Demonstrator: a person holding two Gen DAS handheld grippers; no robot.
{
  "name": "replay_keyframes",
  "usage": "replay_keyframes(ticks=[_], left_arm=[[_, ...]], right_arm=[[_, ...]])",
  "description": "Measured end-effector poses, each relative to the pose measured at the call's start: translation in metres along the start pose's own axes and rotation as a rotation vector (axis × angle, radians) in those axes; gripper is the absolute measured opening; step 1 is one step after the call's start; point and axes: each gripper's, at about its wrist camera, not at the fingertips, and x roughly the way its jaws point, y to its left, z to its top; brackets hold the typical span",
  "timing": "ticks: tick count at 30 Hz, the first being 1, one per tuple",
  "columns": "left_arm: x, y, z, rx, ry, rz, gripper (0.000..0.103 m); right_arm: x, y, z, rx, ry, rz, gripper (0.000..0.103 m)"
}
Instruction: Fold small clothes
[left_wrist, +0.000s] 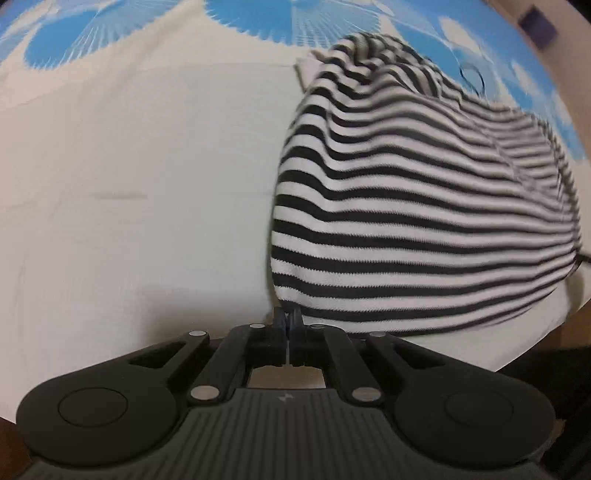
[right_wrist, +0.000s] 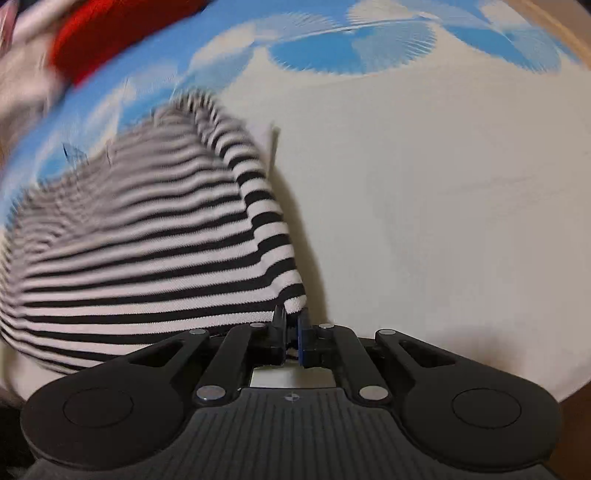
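Cream bedsheet (left_wrist: 129, 192) with blue fan-shaped prints (right_wrist: 369, 44), red cloth (right_wrist: 110, 40) at its far edge.

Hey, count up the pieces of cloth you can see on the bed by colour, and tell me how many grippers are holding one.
Black-and-white striped knit garment: 1
Red fabric item, blurred, at the far edge: 1
Cream bedsheet with blue fan prints: 1
Total cloth items: 3
Grippers shut on the striped garment: 2, left gripper and right gripper
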Motion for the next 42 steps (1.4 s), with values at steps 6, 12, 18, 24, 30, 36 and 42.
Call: replay_keyframes(ticks=[6, 12, 18, 24, 30, 36, 42], left_arm=[[-0.036, -0.014, 0.014, 0.007, -0.212, -0.086, 0.017], [-0.014, -0.047, 0.033, 0.075, -0.149, -0.165, 0.022], [-0.001, -0.047, 0.057, -0.017, -0.160, -0.024, 0.023], [-0.011, -0.057, 0.077, -0.058, -0.241, -0.152, 0.023], [0.018, -0.071, 0.092, -0.048, -0.201, -0.073, 0.021], [0.030, -0.062, 0.103, -0.097, -0.251, 0.075, 0.016], [-0.005, -0.064, 0.100, -0.101, -0.316, -0.054, 0.017]], right_arm=[[-0.029, 0.016, 0.003, -0.061, -0.164, -0.033, 0.020], [-0.011, 0.032, 0.012, -0.128, -0.101, 0.094, 0.021], [0.002, 0.033, 0.020, -0.119, -0.059, -0.015, 0.023], [-0.012, 0.046, 0.045, -0.039, -0.224, 0.056, 0.034], [0.017, 0.086, 0.072, -0.053, -0.188, 0.073, 0.035], [0.053, 0.108, 0.089, -0.009, -0.094, -0.023, 0.037], [0.051, 0.109, 0.092, 0.061, -0.128, -0.052, 0.038]])
